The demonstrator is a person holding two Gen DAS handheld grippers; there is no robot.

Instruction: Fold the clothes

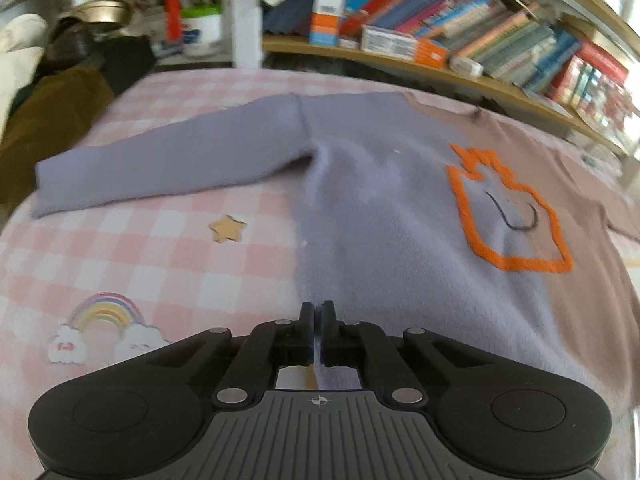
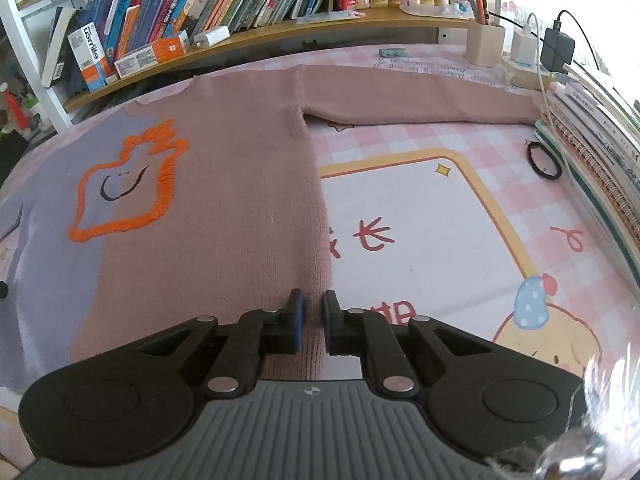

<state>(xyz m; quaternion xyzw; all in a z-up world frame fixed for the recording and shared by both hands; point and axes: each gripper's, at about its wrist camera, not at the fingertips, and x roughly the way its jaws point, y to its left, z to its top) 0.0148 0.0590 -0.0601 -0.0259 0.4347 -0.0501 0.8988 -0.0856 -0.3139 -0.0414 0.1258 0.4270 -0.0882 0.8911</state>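
Note:
A two-tone sweater lies flat, front up, on the pink checked table cover: the left half is lavender [image 1: 380, 208], the right half dusty pink [image 2: 240, 184], with an orange outline motif [image 2: 132, 184] on the chest. Both sleeves are spread out sideways, the lavender one [image 1: 168, 164] and the pink one [image 2: 420, 96]. My left gripper [image 1: 318, 316] is shut on the lavender hem near its left bottom corner. My right gripper [image 2: 312, 312] sits over the pink hem near its right bottom corner, jaws a narrow gap apart with fabric between them.
A bookshelf [image 2: 248, 36] full of books runs along the far edge. Stacked notebooks [image 2: 600, 152], a black hair tie [image 2: 544, 160], chargers [image 2: 556, 46] and a pen holder [image 2: 484, 42] stand at the right. Dark clothes [image 1: 48, 120] and jars [image 1: 200, 28] lie at the far left.

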